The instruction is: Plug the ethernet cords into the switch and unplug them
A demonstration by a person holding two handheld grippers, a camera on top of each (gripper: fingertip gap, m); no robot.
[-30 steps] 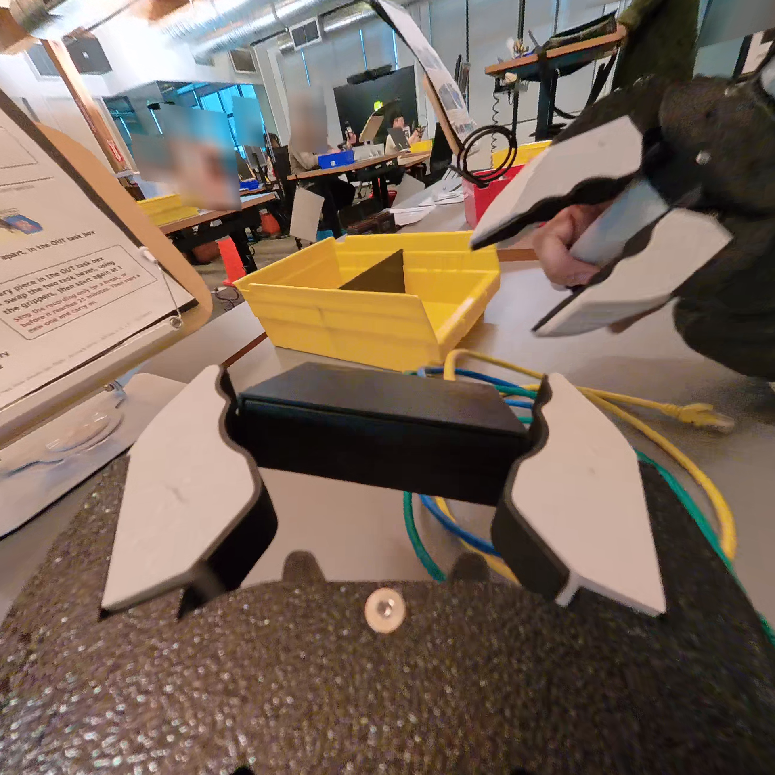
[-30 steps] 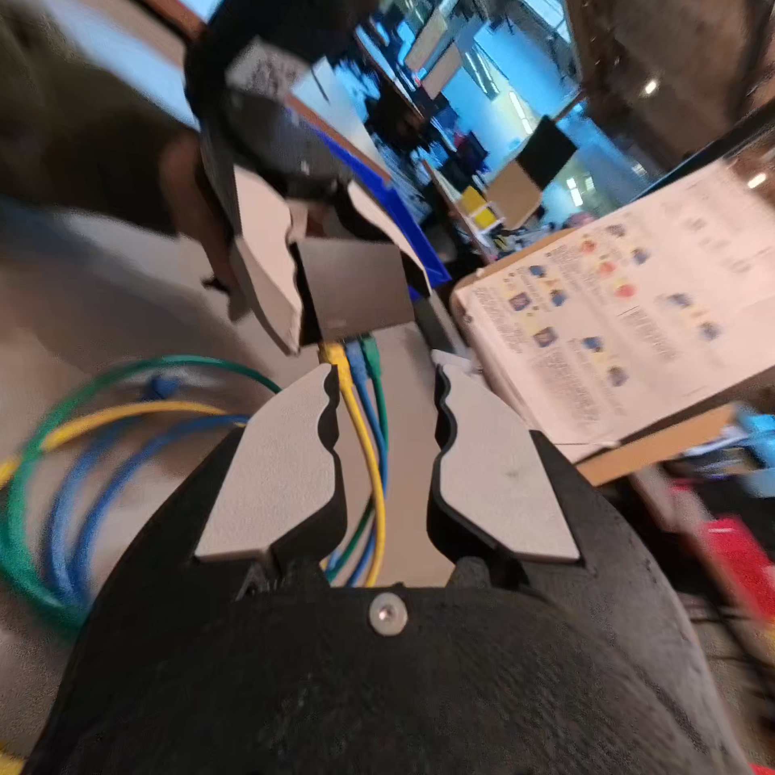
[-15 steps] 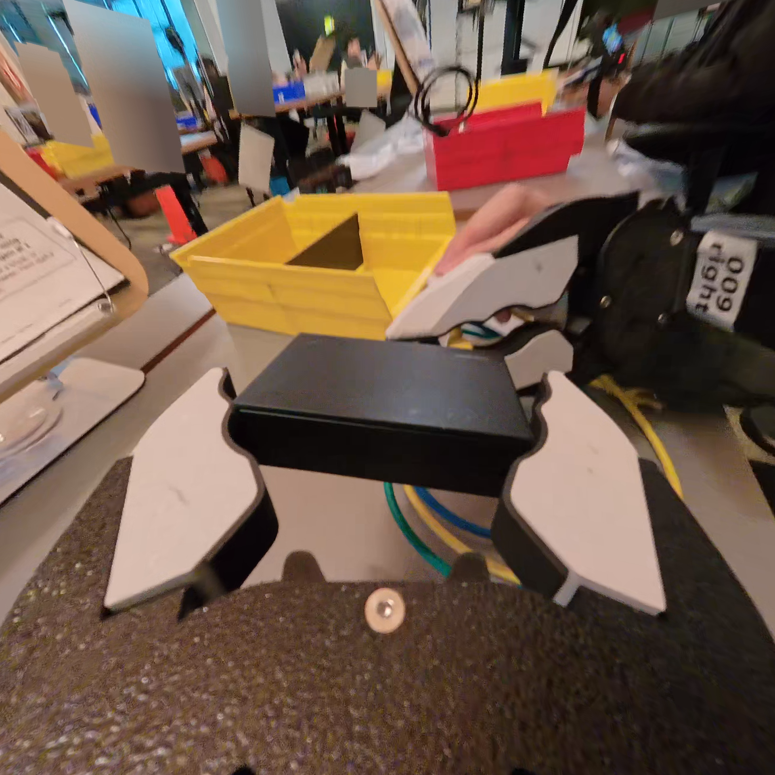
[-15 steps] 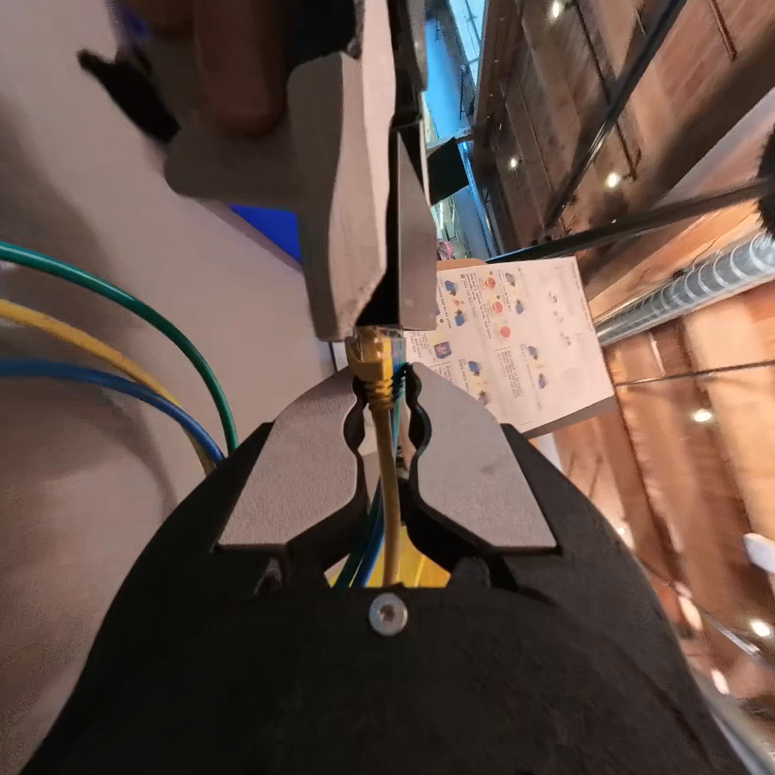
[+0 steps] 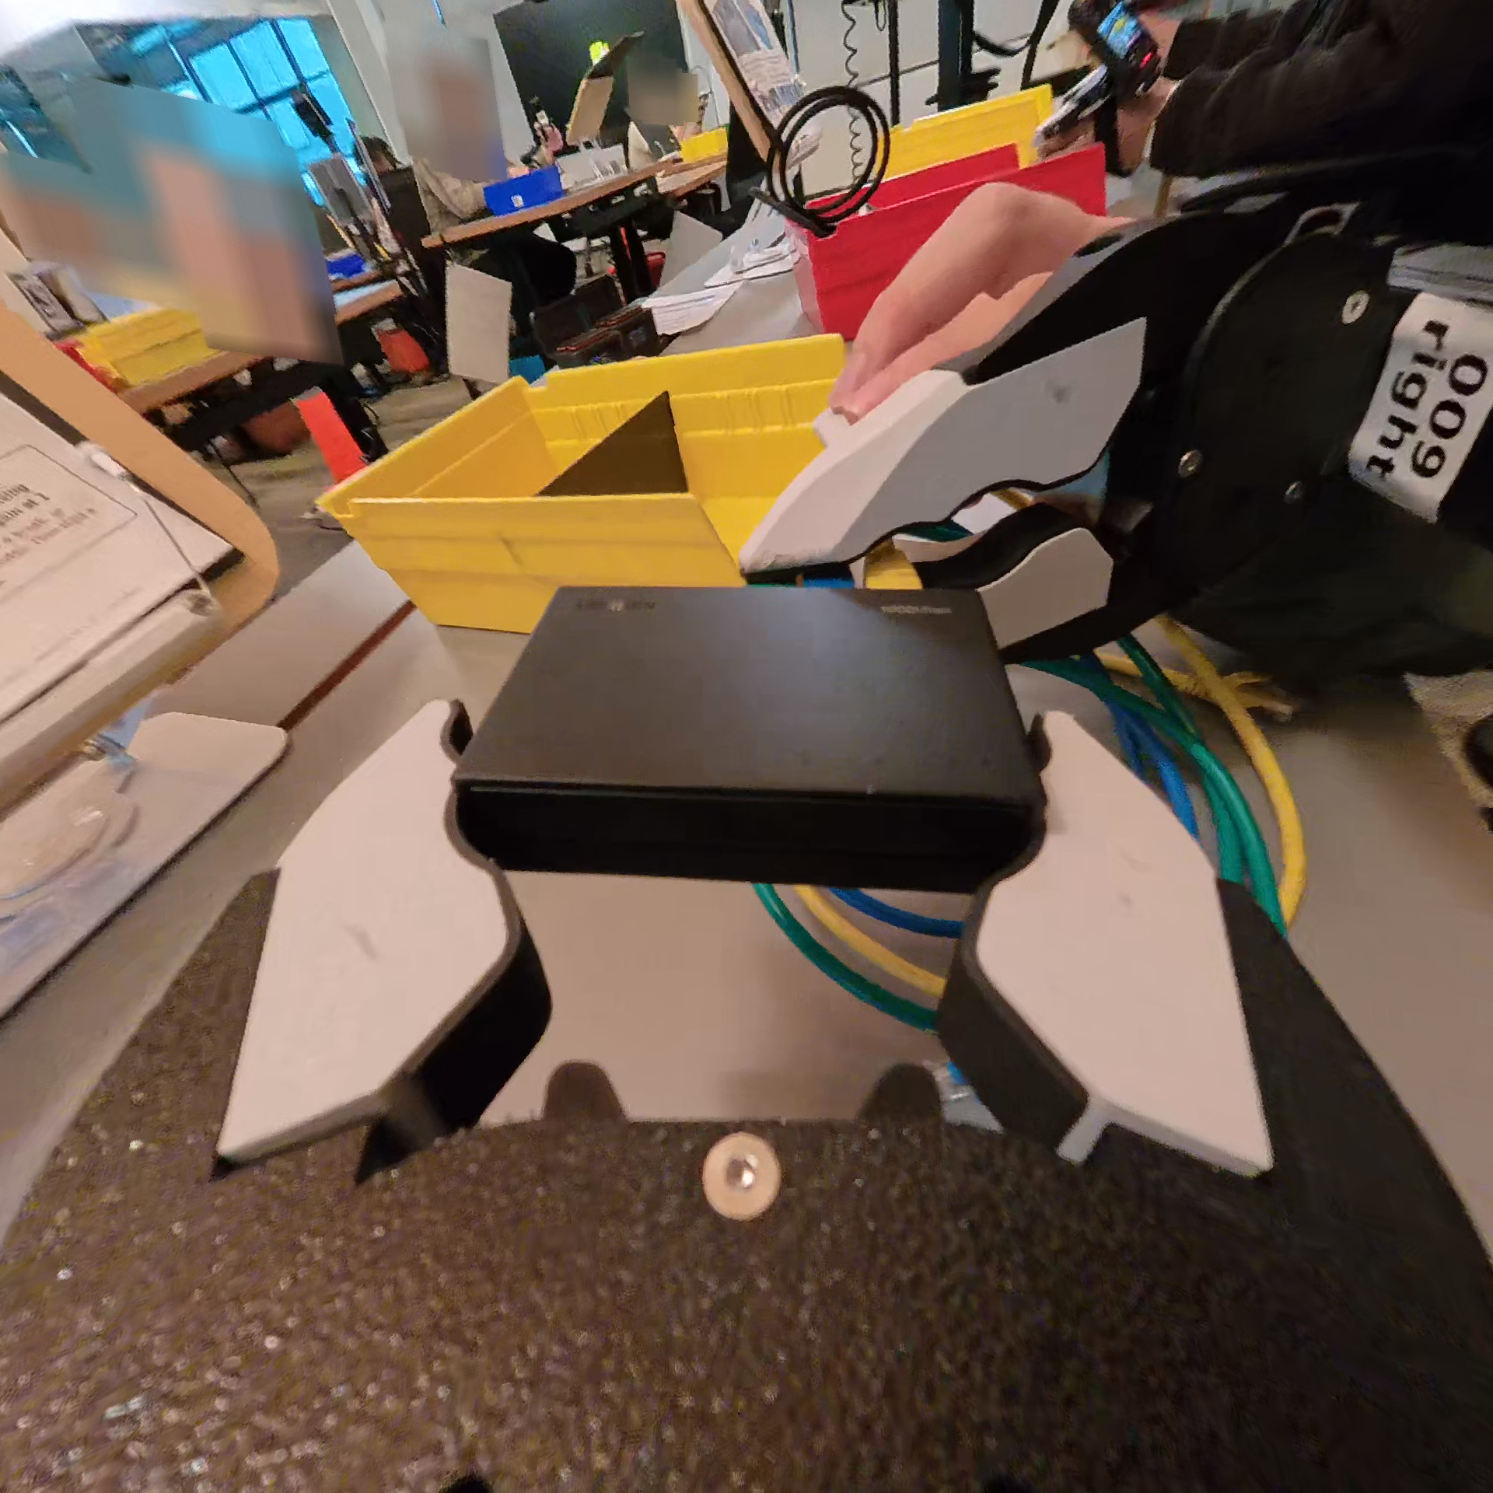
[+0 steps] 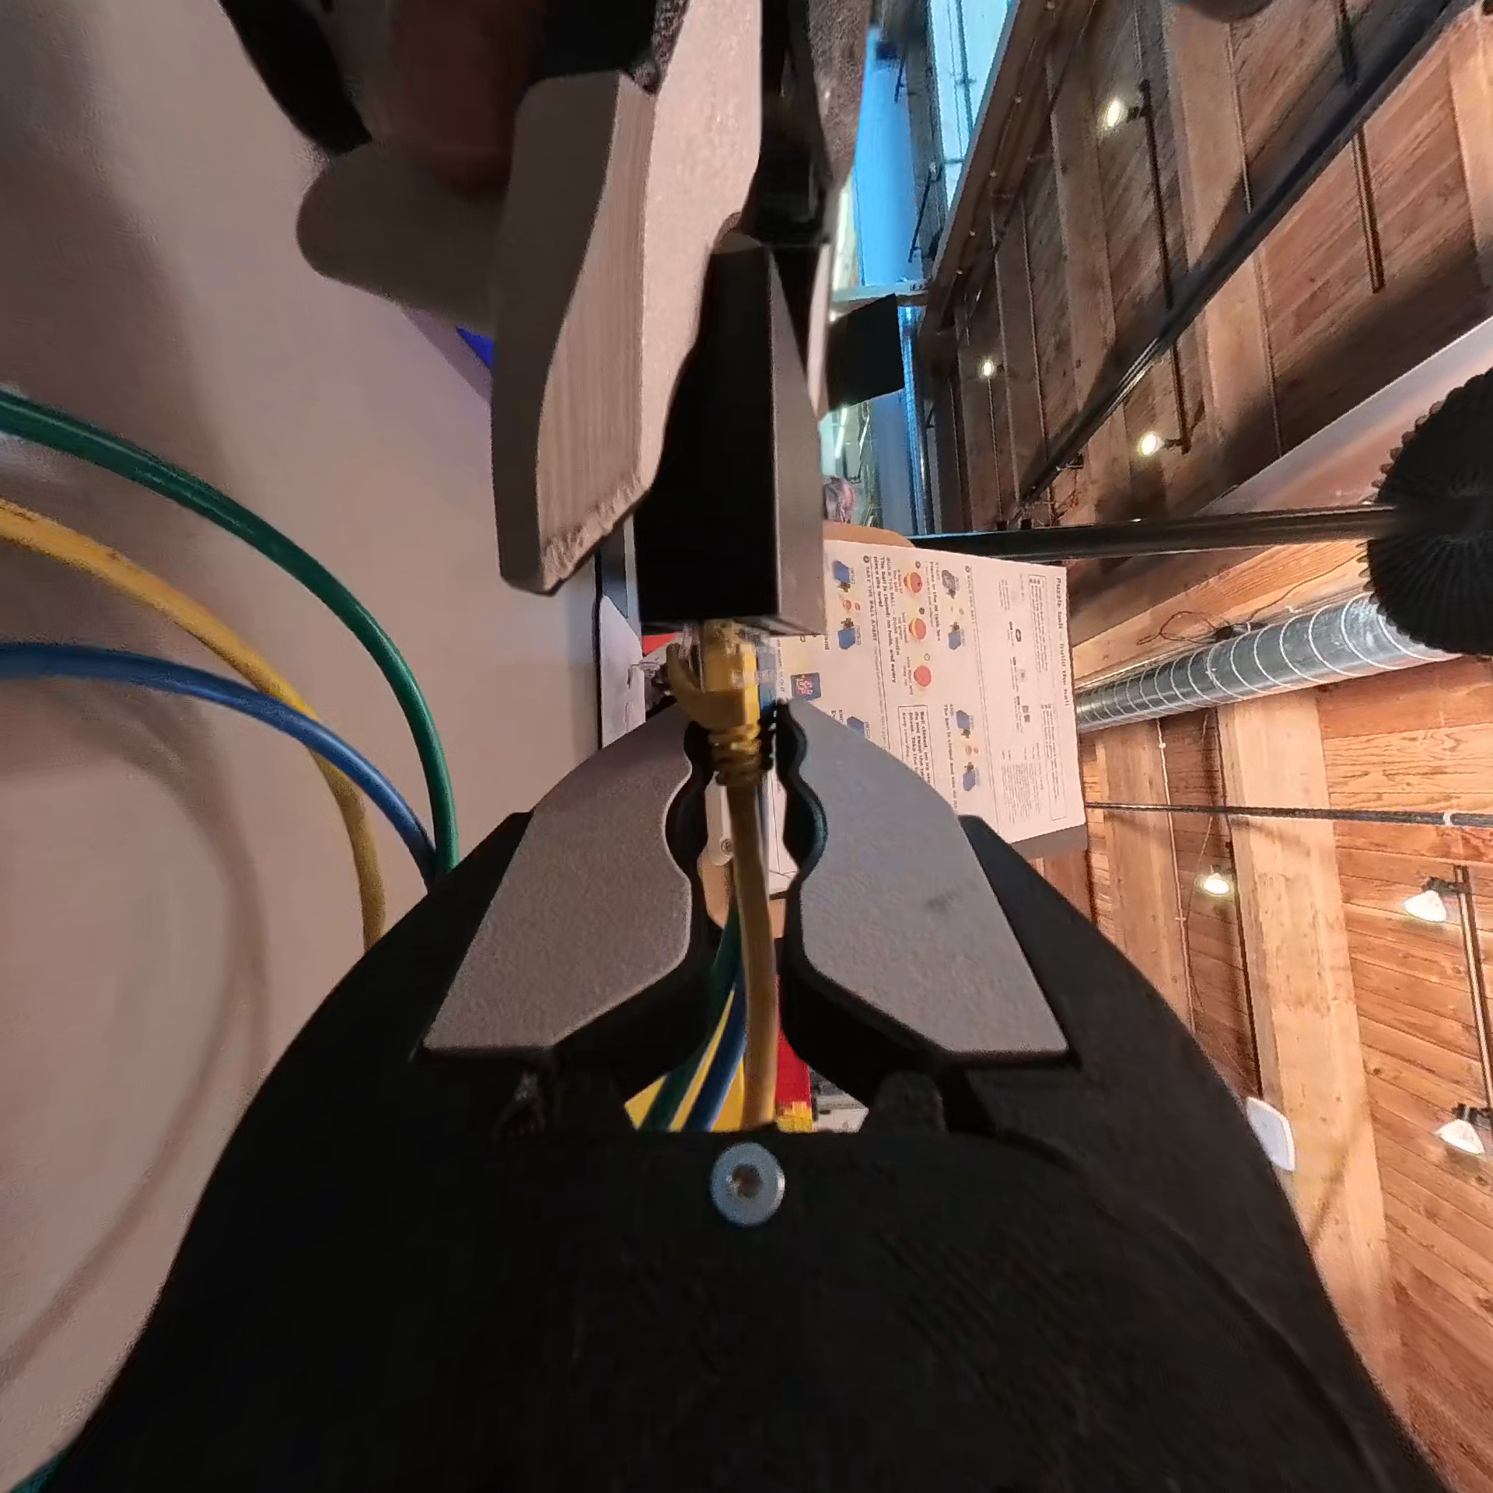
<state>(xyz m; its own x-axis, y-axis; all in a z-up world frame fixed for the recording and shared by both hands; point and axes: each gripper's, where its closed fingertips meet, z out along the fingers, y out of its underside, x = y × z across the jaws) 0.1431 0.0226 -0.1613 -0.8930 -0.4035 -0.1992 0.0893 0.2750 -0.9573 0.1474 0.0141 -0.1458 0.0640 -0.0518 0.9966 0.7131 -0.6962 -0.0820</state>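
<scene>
- Right now the left gripper point(image 5: 747, 816) has its two fingers pressed on the short sides of the black switch point(image 5: 751, 711), holding it raised off the grey desk point(image 5: 670, 994), with its port side turned away toward the other gripper.
- Opposite it, the right gripper point(image 6: 739, 763) is rolled onto its side and closed narrowly on the yellow cord point(image 6: 755, 929), just behind the yellow plug point(image 6: 719, 675).
- That plug sits at the mouth of a port on the switch's edge; whether it is latched home or already part way out cannot be told from these views.
- Blue point(image 5: 1155, 767) and green point(image 5: 1212, 808) cords loop loosely on the desk under and beside the switch; they run up between the right gripper's fingers behind the yellow one, and their plug ends are hidden.
- My reading: the step in hand is working the yellow plug at its port, either seating it or drawing it out.
- The next move calls for a straight push or pull along the port's axis, with the left gripper bracing the switch so it does not twist.
- If unplugging, the release tab probably needs pressing first; pulling on the cord alone risks straining it.
- A yellow bin point(image 5: 565, 517) stands just behind the switch.
</scene>
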